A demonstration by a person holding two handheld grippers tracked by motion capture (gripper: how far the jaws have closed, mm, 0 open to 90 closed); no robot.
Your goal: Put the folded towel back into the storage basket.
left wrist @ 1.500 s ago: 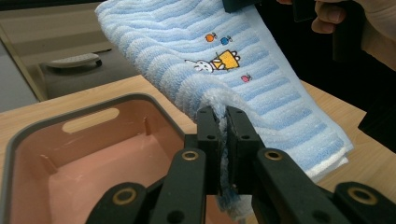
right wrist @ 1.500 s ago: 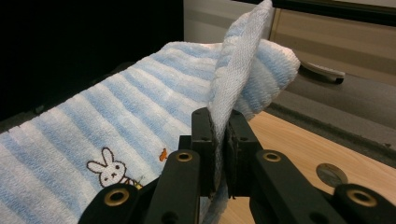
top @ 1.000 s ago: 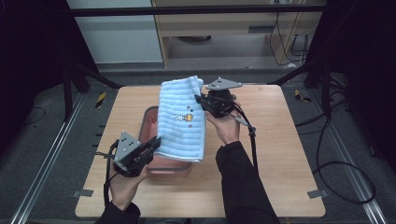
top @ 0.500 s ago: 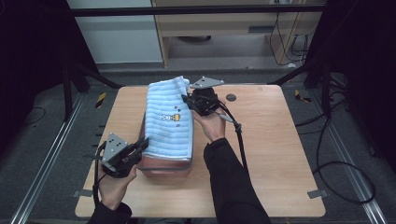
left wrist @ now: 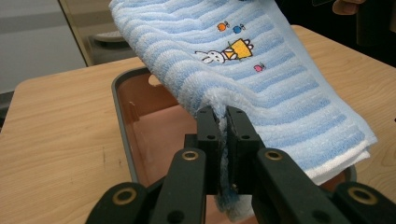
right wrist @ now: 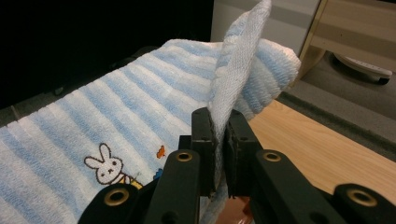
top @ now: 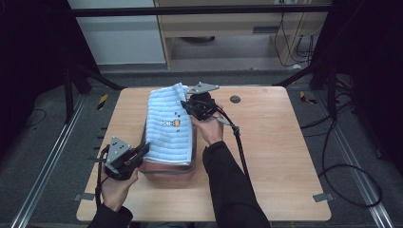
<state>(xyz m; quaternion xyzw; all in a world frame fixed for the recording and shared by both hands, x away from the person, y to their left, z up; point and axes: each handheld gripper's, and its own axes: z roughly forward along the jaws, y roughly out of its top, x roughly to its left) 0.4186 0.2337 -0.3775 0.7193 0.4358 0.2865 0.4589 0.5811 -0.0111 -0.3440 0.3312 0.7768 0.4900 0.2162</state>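
Note:
A blue and white striped towel with a small rabbit picture hangs stretched over a reddish-brown tray with a grey rim. My left gripper is shut on the towel's near left corner, at the tray's front left. In the left gripper view the jaws pinch a fold of the towel above the tray. My right gripper is shut on the towel's far right edge. The right gripper view has towel cloth standing up between the closed jaws.
The tray sits on a light wooden table. A small dark disc lies near the table's back edge. A black cable trails from the right gripper along the forearm. Dark frame posts and floor cables surround the table.
Both grippers have carried the towel to the left and lower, so it now lies closer over the tray. The grips have not changed.

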